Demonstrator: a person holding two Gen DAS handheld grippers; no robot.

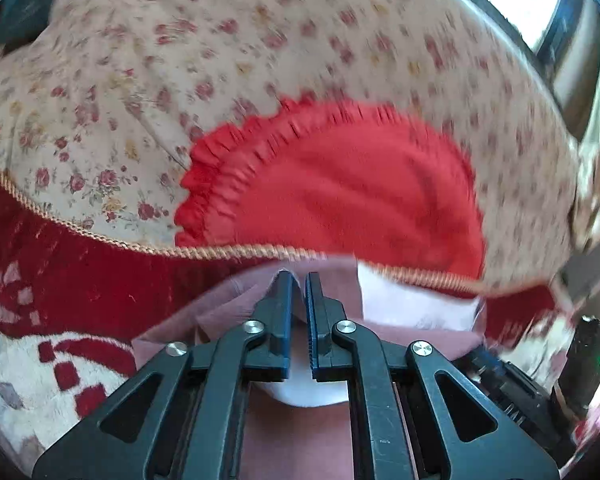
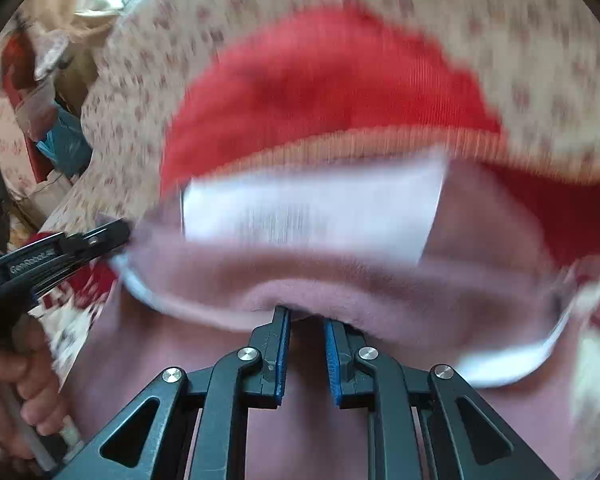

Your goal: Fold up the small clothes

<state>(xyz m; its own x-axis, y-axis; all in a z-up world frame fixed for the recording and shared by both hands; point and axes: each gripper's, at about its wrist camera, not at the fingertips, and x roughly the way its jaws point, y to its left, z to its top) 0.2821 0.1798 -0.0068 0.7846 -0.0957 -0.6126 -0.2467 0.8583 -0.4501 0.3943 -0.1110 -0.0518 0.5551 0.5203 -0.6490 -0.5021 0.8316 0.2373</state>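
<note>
The mauve garment (image 2: 380, 276) with a white panel (image 2: 312, 208) is stretched in the air between the two grippers, just in front of the edge of a bed. In the right wrist view its folded upper edge runs across the frame directly above the fingertips, and mauve cloth fills the space below and behind the fingers. A white trim (image 2: 512, 364) shows along the lower right edge of the garment.

The right gripper (image 2: 307, 314) has its tips buried under the mauve fold. A clear gap shows between its blue-padded fingers (image 2: 332, 360) lower down; whether the tips pinch the cloth cannot be told, since the fold hides them.

The left gripper (image 1: 299, 280) has its fingers (image 1: 282, 312) brought close together, with a thin layer of mauve cloth (image 1: 236, 300) caught between the tips. White cloth (image 1: 416, 304) of the same garment lies just right of the tips. In the right wrist view this gripper appears at the left edge, touching the garment's left corner, with the person's left hand (image 2: 28, 396) on its handle.

Beyond the garment a red garment (image 1: 340, 188) with a frilled edge lies flat on the floral bedspread (image 1: 140, 60), near the corded edge (image 1: 100, 236) of that bedspread. A dark red and white patterned blanket (image 1: 40, 320) hangs below that edge. Both views are motion-blurred.
</note>
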